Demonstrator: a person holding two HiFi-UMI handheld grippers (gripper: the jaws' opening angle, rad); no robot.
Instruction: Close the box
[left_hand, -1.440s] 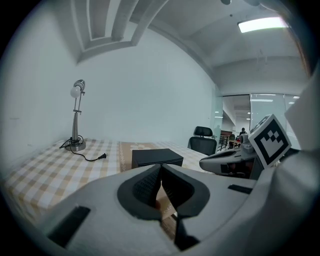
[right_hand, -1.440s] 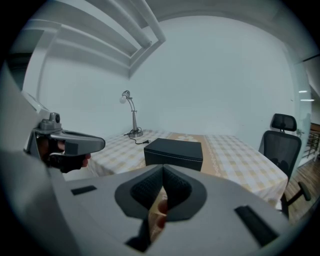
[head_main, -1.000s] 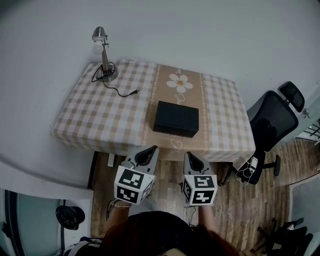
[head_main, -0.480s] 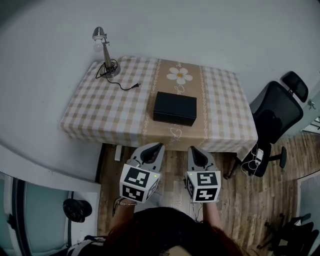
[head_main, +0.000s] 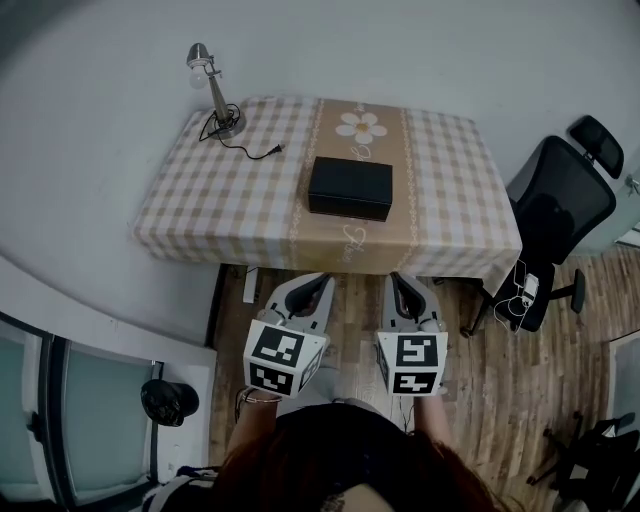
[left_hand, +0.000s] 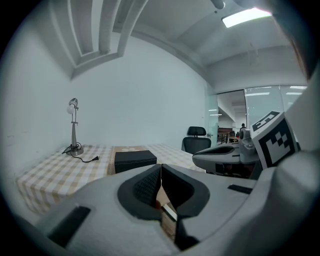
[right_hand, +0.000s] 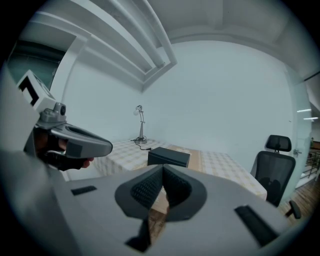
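Note:
A black box (head_main: 349, 188) lies with its lid down in the middle of the checked table (head_main: 210, 215); it also shows small in the left gripper view (left_hand: 134, 160) and the right gripper view (right_hand: 168, 156). My left gripper (head_main: 305, 293) hangs over the floor in front of the table's near edge, well short of the box, its jaws shut with nothing between them. My right gripper (head_main: 409, 292) hangs beside it, also shut and empty. In the left gripper view the left gripper (left_hand: 160, 175) has its pads pressed together; the right gripper (right_hand: 163, 176) looks the same in its own view.
A desk lamp (head_main: 212, 88) with a loose cord (head_main: 250, 150) stands at the table's far left corner. A black office chair (head_main: 565, 205) is at the table's right. Wooden floor (head_main: 350, 320) lies under the grippers. A dark round object (head_main: 168, 400) sits at the lower left.
Both grippers have drawn back from the table and lie farther from the box, which looks smaller in both gripper views. The box has not moved.

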